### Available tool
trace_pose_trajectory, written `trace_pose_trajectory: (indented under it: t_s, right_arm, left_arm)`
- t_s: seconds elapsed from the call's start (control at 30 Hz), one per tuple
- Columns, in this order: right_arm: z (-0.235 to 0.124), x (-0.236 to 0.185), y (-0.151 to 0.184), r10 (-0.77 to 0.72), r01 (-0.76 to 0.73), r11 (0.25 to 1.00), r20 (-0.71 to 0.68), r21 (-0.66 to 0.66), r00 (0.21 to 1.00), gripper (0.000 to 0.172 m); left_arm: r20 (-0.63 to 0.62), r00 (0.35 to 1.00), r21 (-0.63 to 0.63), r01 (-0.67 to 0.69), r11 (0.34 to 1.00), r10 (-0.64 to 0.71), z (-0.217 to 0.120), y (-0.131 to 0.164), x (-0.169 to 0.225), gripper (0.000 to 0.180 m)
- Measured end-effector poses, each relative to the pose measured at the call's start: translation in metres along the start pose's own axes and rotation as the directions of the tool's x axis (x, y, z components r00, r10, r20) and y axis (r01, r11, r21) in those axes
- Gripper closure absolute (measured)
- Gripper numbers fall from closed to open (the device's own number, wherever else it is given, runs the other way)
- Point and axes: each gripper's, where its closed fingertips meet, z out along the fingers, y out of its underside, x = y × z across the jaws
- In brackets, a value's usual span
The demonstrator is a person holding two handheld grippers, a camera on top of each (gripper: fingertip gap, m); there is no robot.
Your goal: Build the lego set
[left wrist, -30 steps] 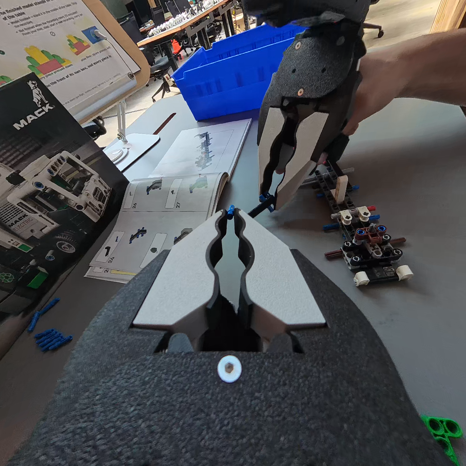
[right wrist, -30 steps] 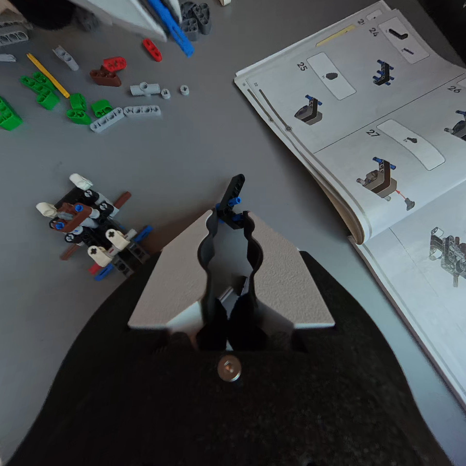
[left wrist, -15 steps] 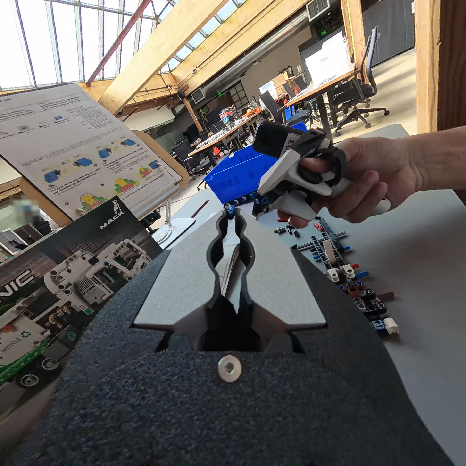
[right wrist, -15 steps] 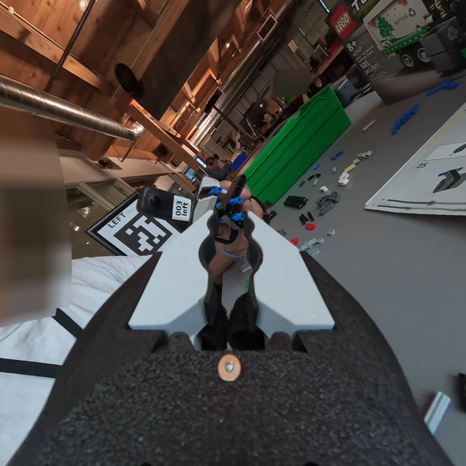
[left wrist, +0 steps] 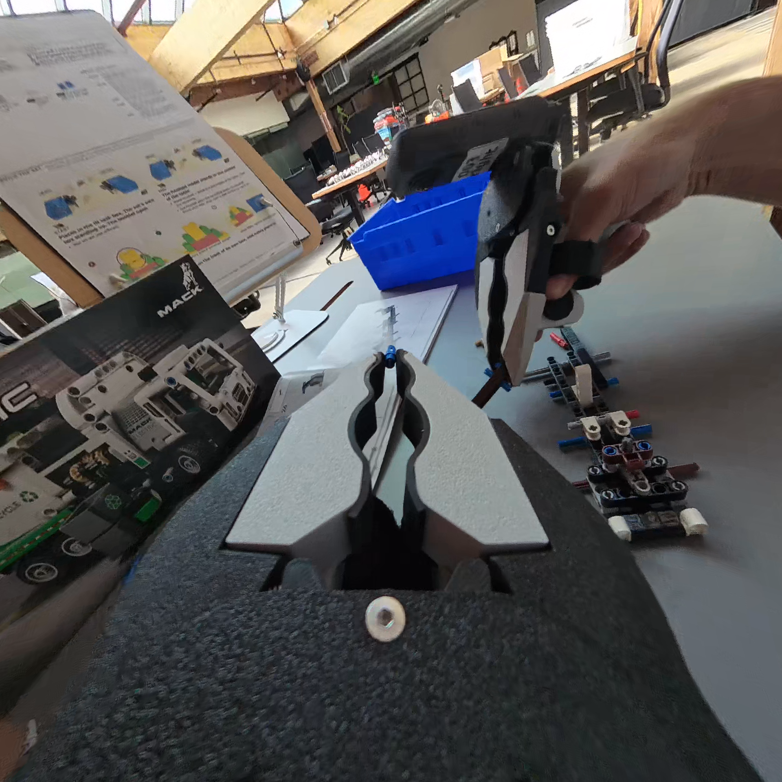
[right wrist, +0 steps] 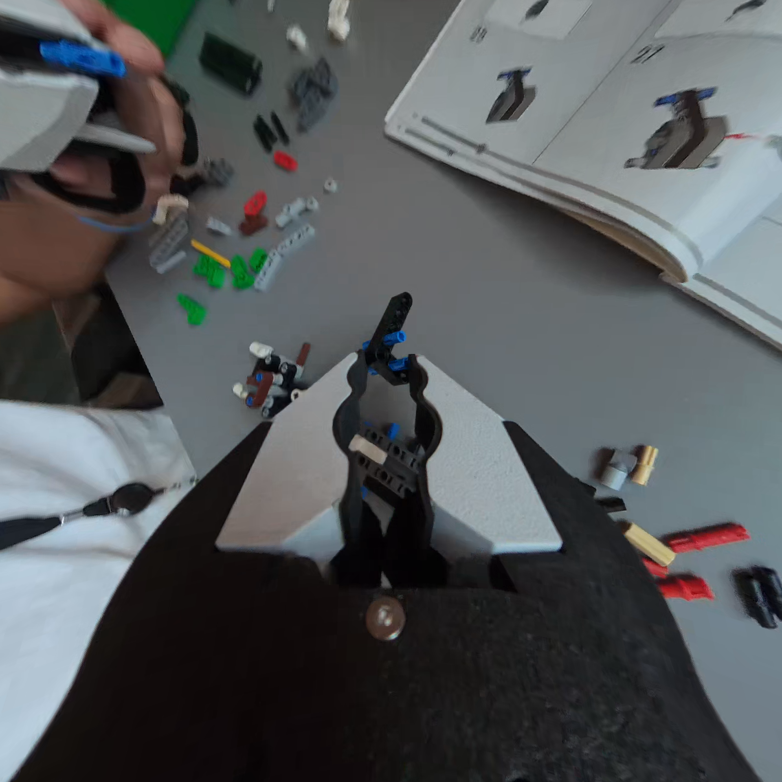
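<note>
Blue peg [left wrist: 389,357] sits pinched at the very tips of the left hand-held gripper [left wrist: 390,364], both pads pressed on it, up off the grey worktop [left wrist: 698,338]. Just past those tips lies an open booklet [left wrist: 402,326], and further off stands a blue bin [left wrist: 419,237]. To its left leans a box with a truck picture [left wrist: 127,402].

The right hand-held gripper [right wrist: 387,366] is closed on a black bar with blue pegs [right wrist: 391,326], which sticks out past its tips. A small model of black, brown and white bricks [left wrist: 630,465] lies on the worktop beside it. Loose green, grey and red bricks [right wrist: 237,258] lie well to its left, near the person's hand [right wrist: 84,177].
</note>
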Motion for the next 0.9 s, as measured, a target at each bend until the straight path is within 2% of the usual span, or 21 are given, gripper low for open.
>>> trace_pose_trajectory:
  t_s: [0.07, 0.17, 0.37, 0.43, 0.57, 0.63, 0.7, 0.8, 0.9]
  right_arm:
    - [0.004, 0.000, 0.009, -0.061, 0.066, 0.989, 0.039, -0.136, 0.997, 0.153]
    - [0.011, 0.015, 0.016, -0.147, 0.144, 0.958, 0.008, -0.247, 0.989, 0.153]
    - [0.021, 0.013, 0.016, -0.283, 0.282, 0.936, 0.028, -0.211, 0.959, 0.152]
    - [0.018, 0.016, 0.014, -0.313, 0.308, 0.932, 0.003, -0.190, 0.950, 0.144]
    - [0.011, 0.008, 0.007, -0.391, 0.384, 0.918, -0.072, -0.098, 0.918, 0.144]
    - [0.010, 0.002, 0.003, -0.448, 0.447, 0.893, -0.157, -0.046, 0.880, 0.147]
    - [0.009, -0.007, 0.004, -0.544, 0.554, 0.832, -0.247, -0.035, 0.802, 0.149]
    - [0.006, -0.005, 0.007, -0.635, 0.653, 0.751, -0.371, -0.093, 0.678, 0.152]
    - [0.008, -0.002, 0.006, -0.632, 0.646, 0.757, -0.363, -0.099, 0.685, 0.150]
  left_arm:
    - [-0.020, 1.000, -0.051, 0.018, 0.999, -0.019, 0.005, 0.012, 0.002, 0.177]
    - [-0.037, 0.999, -0.084, 0.003, 0.996, -0.006, 0.008, 0.022, 0.006, 0.177]
    - [-0.031, 0.999, -0.102, 0.019, 0.995, -0.022, 0.008, 0.025, 0.003, 0.177]
    - [-0.028, 0.999, -0.108, 0.029, 0.994, -0.032, 0.009, 0.027, 0.001, 0.177]
    - [-0.026, 0.999, -0.118, 0.027, 0.993, -0.031, 0.009, 0.030, 0.001, 0.177]
    - [-0.026, 0.999, -0.120, 0.024, 0.992, -0.027, 0.009, 0.030, 0.001, 0.177]
    - [-0.025, 0.999, -0.118, 0.024, 0.993, -0.028, 0.009, 0.030, 0.000, 0.177]
    - [-0.026, 0.999, -0.116, 0.025, 0.993, -0.029, 0.009, 0.029, 0.000, 0.177]
    - [-0.035, 0.999, -0.119, 0.023, 0.993, -0.027, 0.010, 0.030, 0.003, 0.177]
